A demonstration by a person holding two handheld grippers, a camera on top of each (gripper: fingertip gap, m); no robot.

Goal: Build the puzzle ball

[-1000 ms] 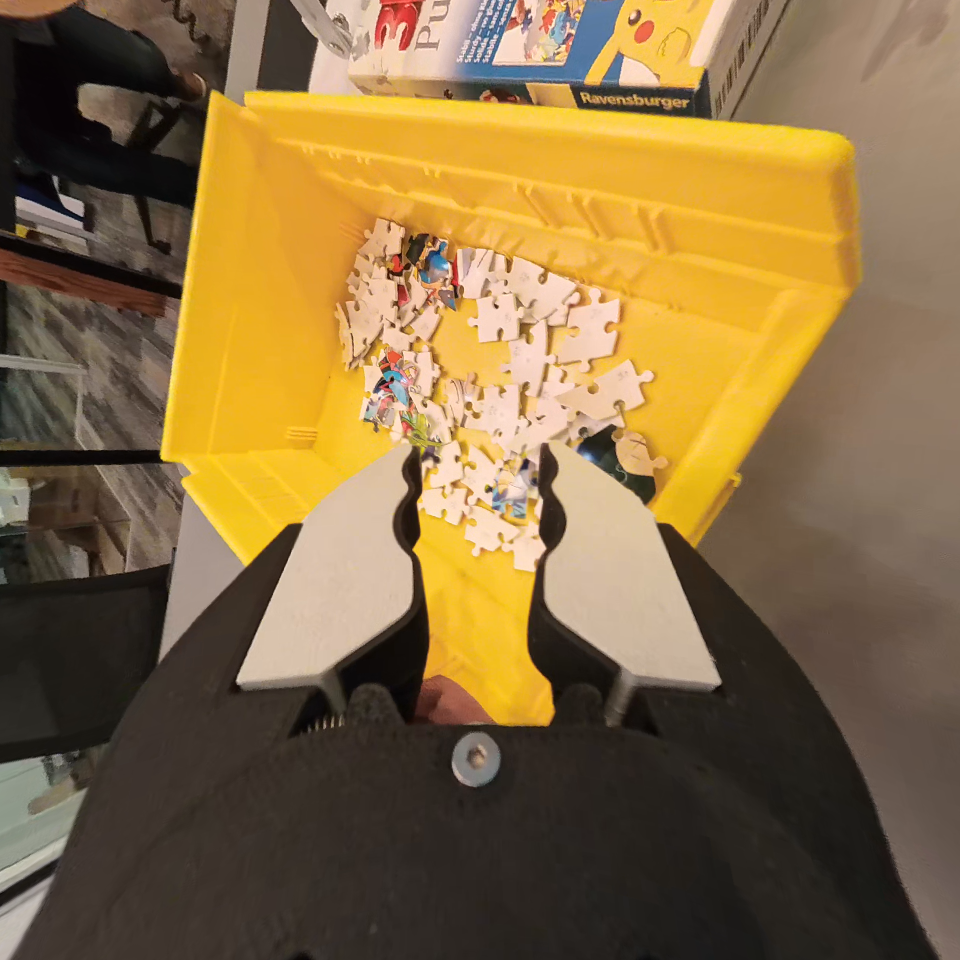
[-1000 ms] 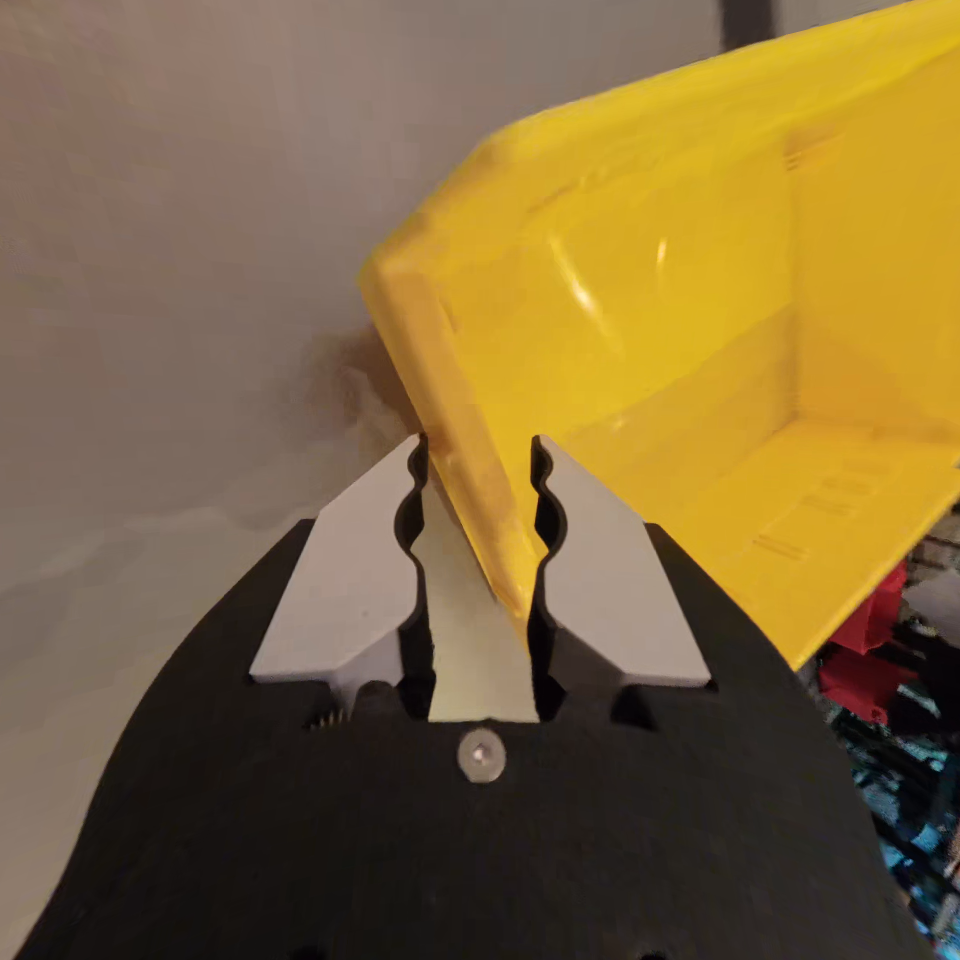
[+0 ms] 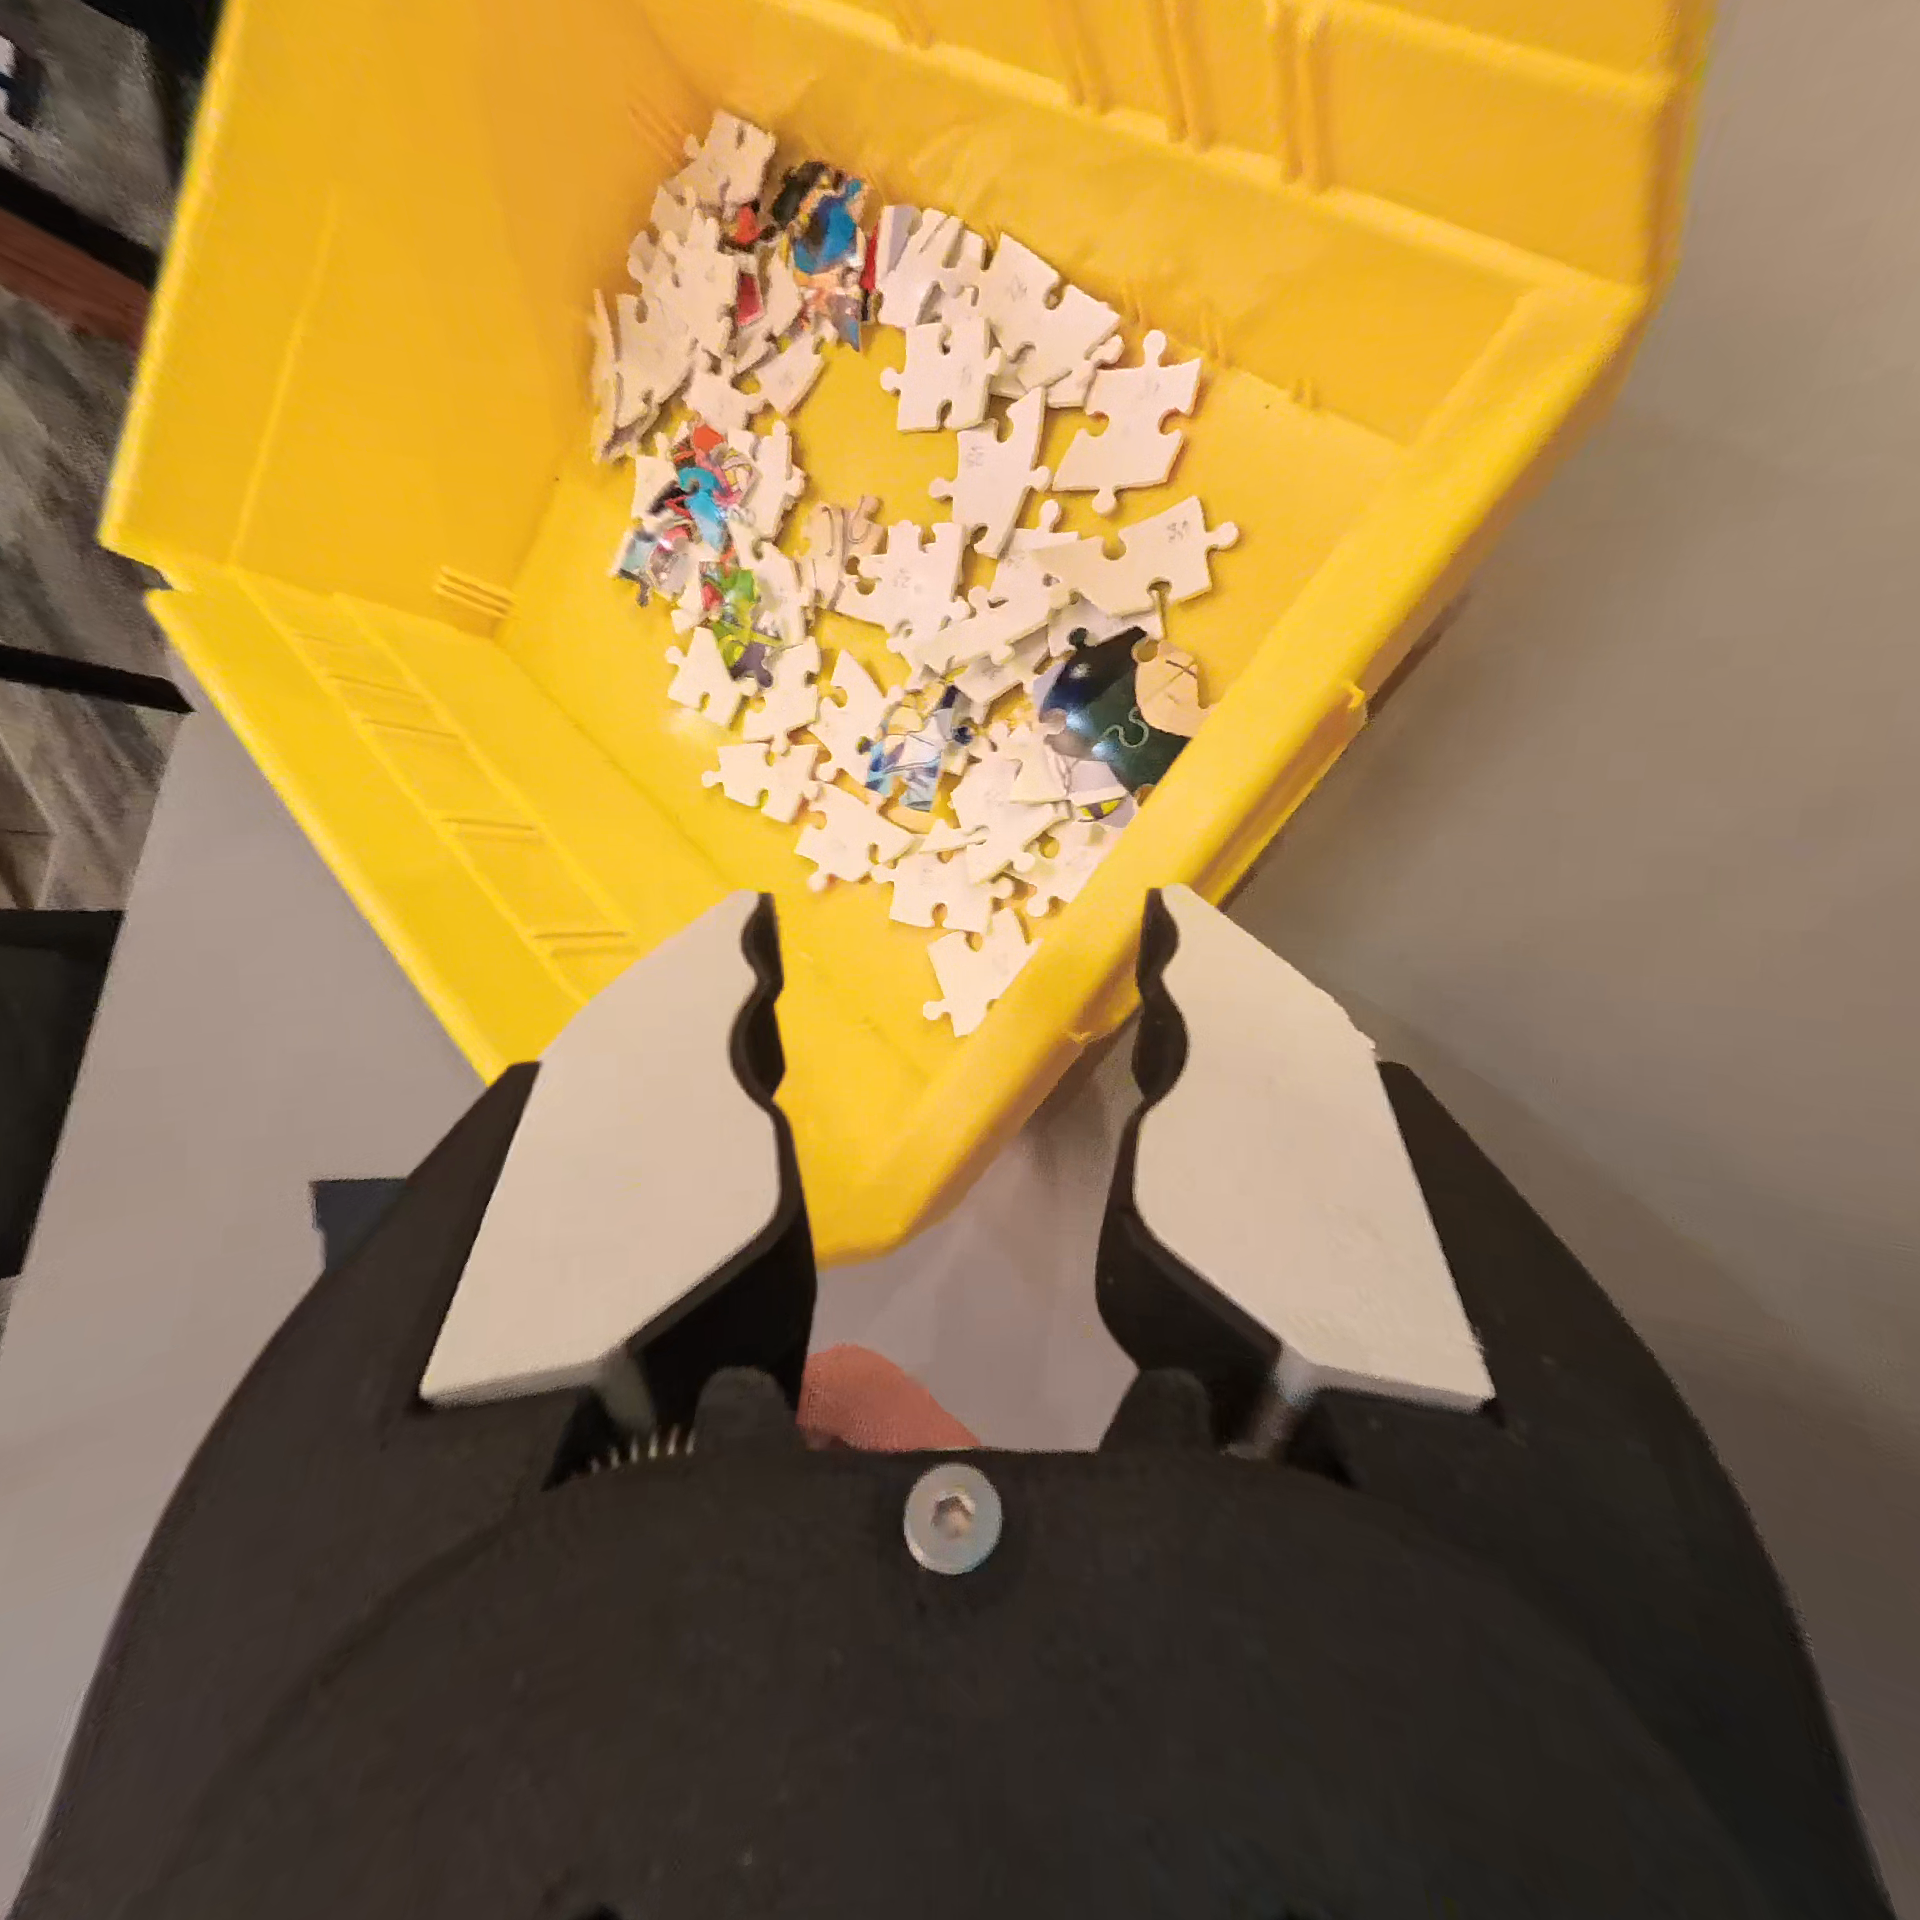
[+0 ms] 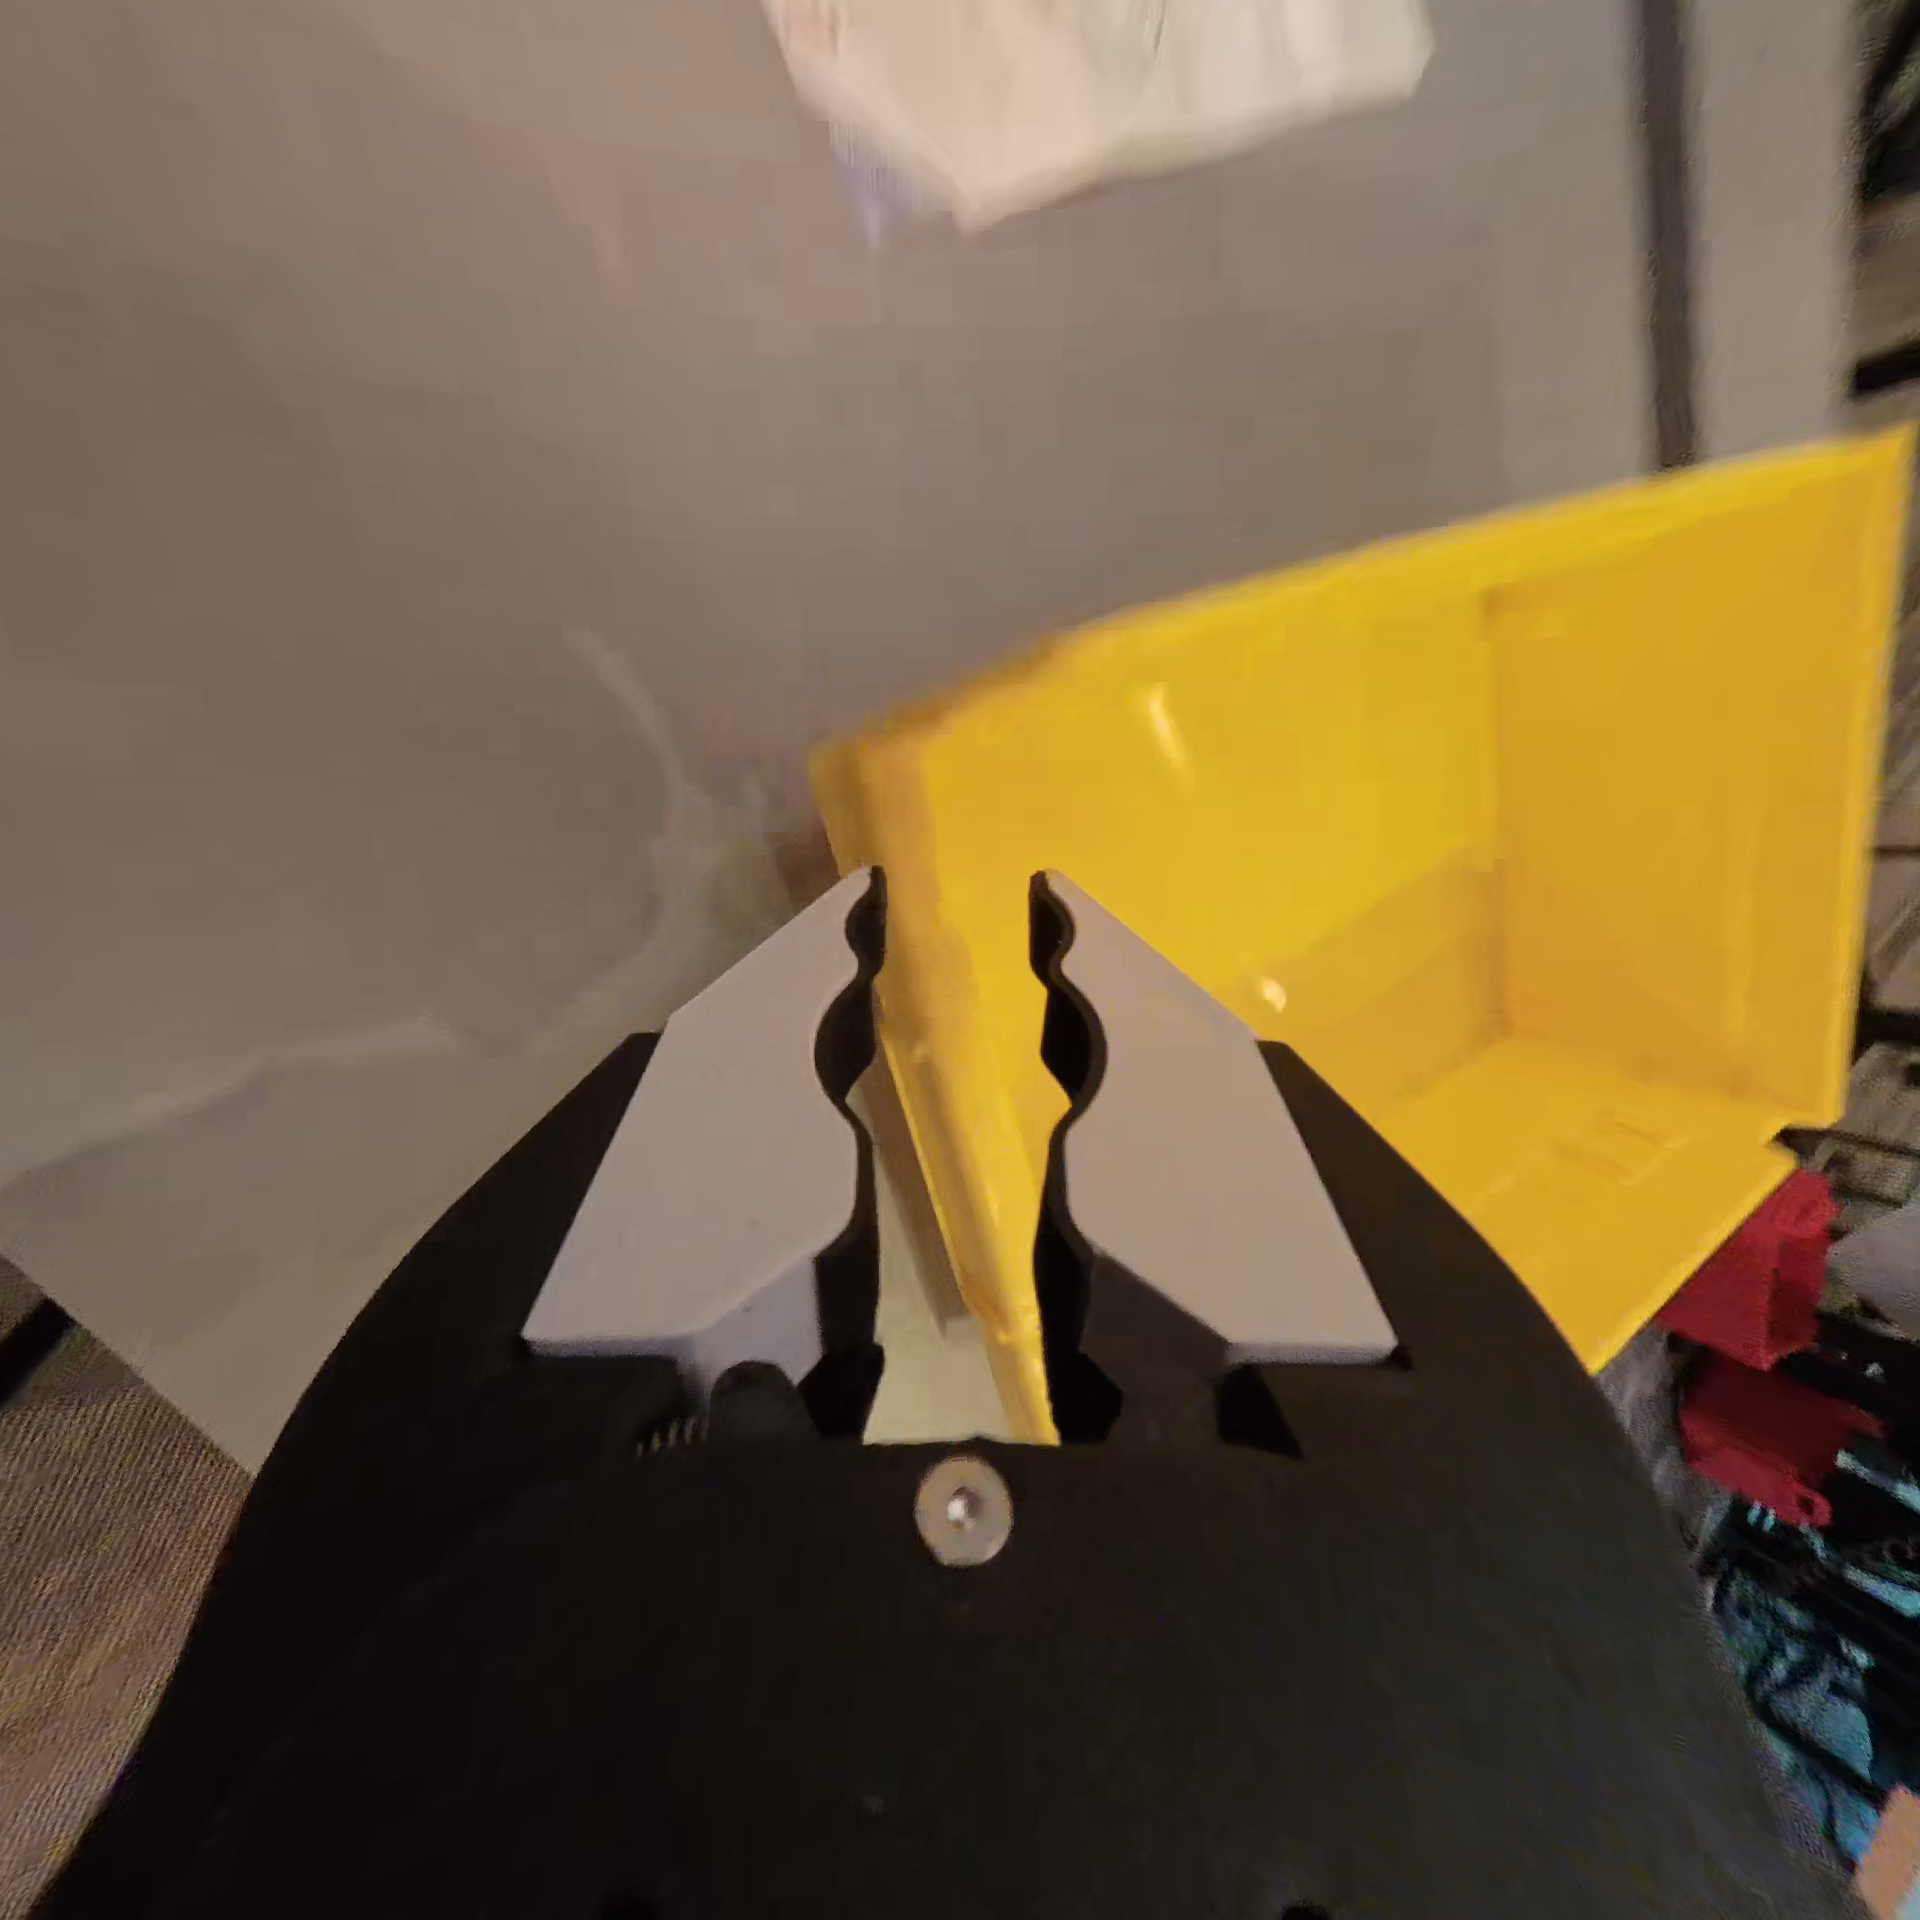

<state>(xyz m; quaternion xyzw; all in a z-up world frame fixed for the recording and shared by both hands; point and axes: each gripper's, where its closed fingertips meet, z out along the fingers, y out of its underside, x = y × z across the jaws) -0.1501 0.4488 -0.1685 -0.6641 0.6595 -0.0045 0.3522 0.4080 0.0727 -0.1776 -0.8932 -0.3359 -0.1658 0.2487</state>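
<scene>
Risk of spilling: my right gripper (image 4: 956, 883) clamps the tilted yellow plastic bin (image 3: 343, 436) by its wall; my left gripper (image 3: 951, 914) hovers, fingers apart; loose white-backed puzzle pieces (image 3: 894, 582) inside could slide out.

A cluttered storage or workshop room is suggested by a plain grey table (image 3: 1662, 727), a yellow plastic parts bin (image 3: 343, 436) and red bins (image 4: 1756, 1351) stacked alongside.
</scene>
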